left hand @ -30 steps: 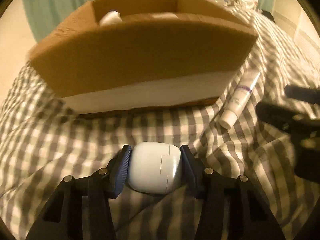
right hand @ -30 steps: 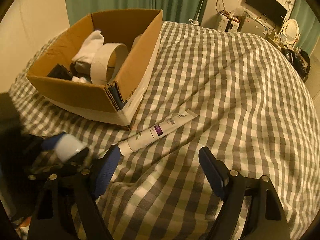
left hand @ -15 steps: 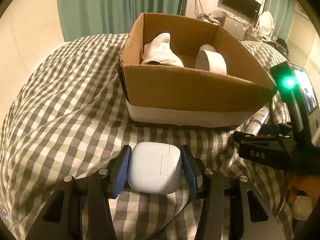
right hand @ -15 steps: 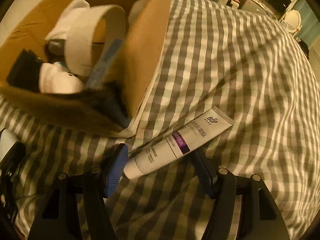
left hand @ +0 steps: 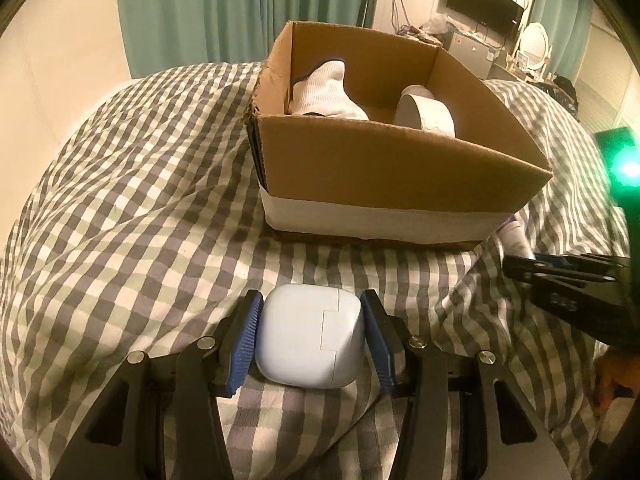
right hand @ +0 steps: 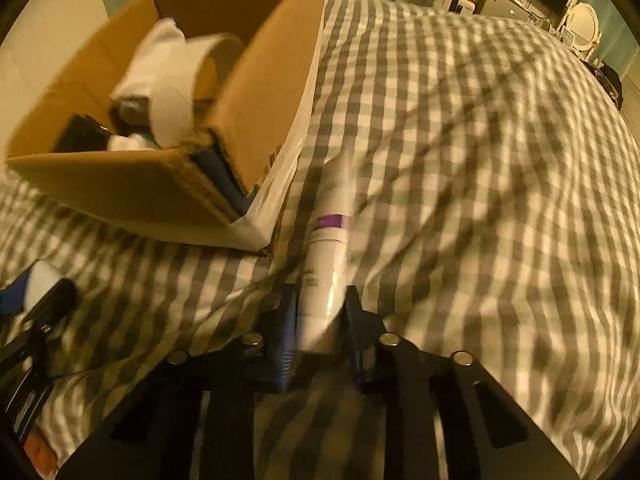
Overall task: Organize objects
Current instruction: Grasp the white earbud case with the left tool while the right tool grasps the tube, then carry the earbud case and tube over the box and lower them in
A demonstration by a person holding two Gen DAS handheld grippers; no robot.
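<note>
Both tools grasping beside the box on the bed.

The left tool [left hand: 310,340] clamps a white case [left hand: 310,336]; the right tool [right hand: 320,320] grips a tube [right hand: 326,264], long axis pointing away along the cardboard box [right hand: 256,92]'s right wall, open checked bed [right hand: 480,160] rightward.

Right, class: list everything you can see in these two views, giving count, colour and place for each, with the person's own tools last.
Cardboard box: one, brown with a white band, open, on the bed.
Sock: one, white, inside the box.
Tape roll: one, whitish, inside the box.
Dark object: one, black, in the box; cannot identify.
Bedcover: one, grey-and-white check, under everything.
Curtains: teal, behind the bed.
Earbud case: one, white, between the left jaws.
Cream tube: one, white with purple band, beside the box, in the right jaws.
Left gripper: black, blue pads.
Right gripper: black, blue pads.
</note>
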